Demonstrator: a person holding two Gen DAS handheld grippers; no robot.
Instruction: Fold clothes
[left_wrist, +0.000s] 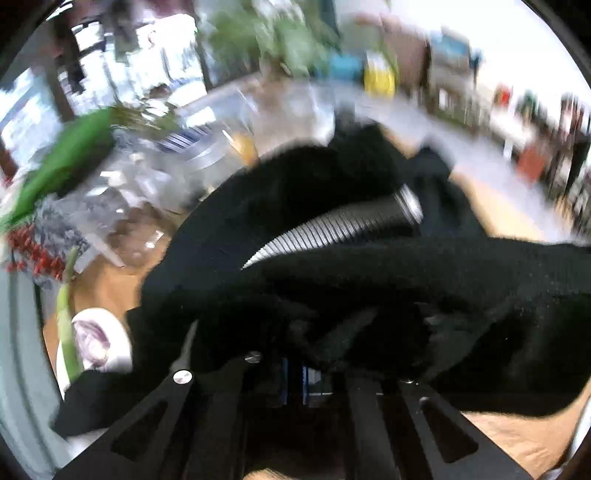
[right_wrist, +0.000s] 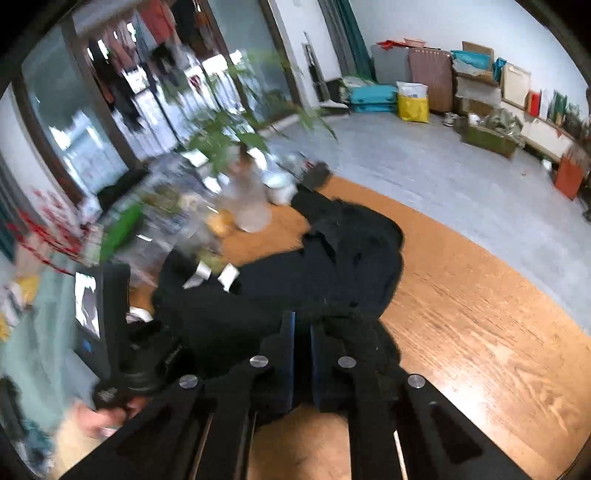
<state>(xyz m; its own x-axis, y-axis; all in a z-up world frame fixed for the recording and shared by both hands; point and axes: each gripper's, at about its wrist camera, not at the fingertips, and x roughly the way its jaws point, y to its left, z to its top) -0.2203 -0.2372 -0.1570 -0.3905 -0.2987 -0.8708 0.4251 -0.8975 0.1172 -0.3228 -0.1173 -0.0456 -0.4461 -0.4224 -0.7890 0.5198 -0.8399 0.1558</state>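
A black garment (right_wrist: 332, 258) lies bunched on the wooden table (right_wrist: 480, 332). My right gripper (right_wrist: 303, 354) is shut on a fold of it at its near edge. In the left wrist view the same black garment (left_wrist: 295, 206) fills the middle and drapes over my left gripper (left_wrist: 306, 376), whose fingers are pressed together on the cloth. The ribbed handle of the other gripper (left_wrist: 332, 225) crosses above the cloth there. In the right wrist view the left gripper's body (right_wrist: 110, 332) and the hand holding it stand at the left.
Clutter sits at the table's far left: a clear vase (right_wrist: 251, 206) with a leafy plant, a green object (right_wrist: 122, 225), red berries (left_wrist: 33, 254), a white bowl (left_wrist: 96, 339). Beyond the table lie grey floor, a suitcase (right_wrist: 430, 79) and boxes.
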